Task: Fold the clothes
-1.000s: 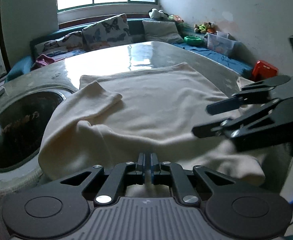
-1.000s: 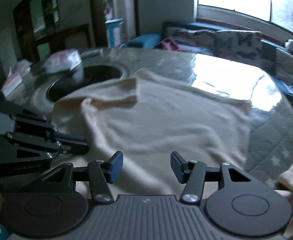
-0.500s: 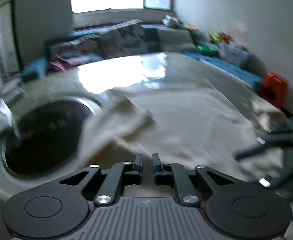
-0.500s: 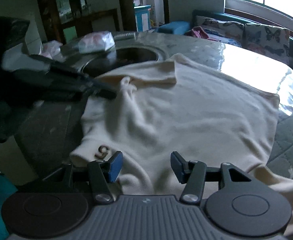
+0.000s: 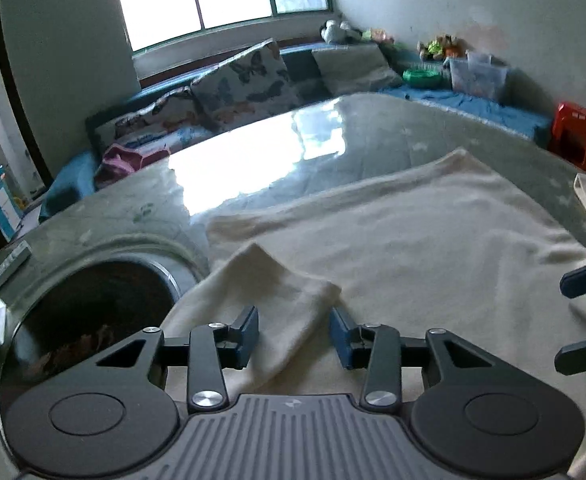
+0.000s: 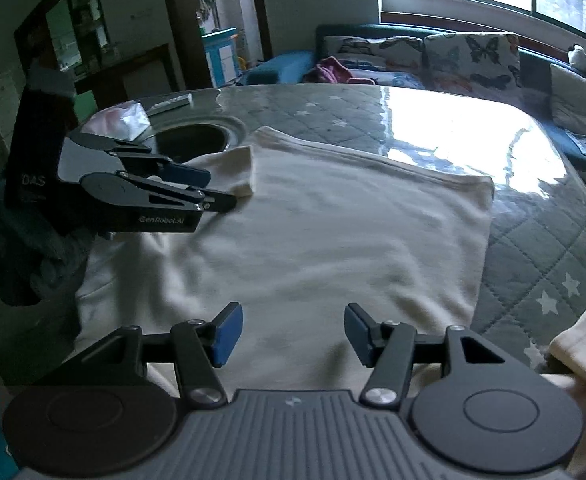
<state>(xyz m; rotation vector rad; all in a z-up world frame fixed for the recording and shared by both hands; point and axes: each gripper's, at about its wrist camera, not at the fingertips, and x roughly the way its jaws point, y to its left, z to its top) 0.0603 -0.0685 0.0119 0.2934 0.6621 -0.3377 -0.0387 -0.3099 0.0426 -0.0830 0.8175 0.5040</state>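
Note:
A cream sweater (image 5: 413, 236) lies spread on the quilted table under glass; it also shows in the right wrist view (image 6: 333, 224). One sleeve (image 5: 277, 292) is folded in over its left side. My left gripper (image 5: 295, 334) is open, its jaws either side of that sleeve's near part, and it also appears in the right wrist view (image 6: 209, 188). My right gripper (image 6: 293, 336) is open and empty over the sweater's near edge. Its fingertips (image 5: 585, 280) show at the right of the left wrist view.
A round dark recess (image 5: 93, 316) is set in the table left of the sweater. A white packet (image 6: 121, 120) and a remote (image 6: 171, 102) lie beyond it. Another cream cloth (image 6: 585, 344) hangs at the right table edge. A sofa with cushions (image 5: 237, 84) stands behind.
My left gripper was shut and has opened, moving left toward the folded sleeve. My right gripper stayed open and has shifted a little along the near edge.

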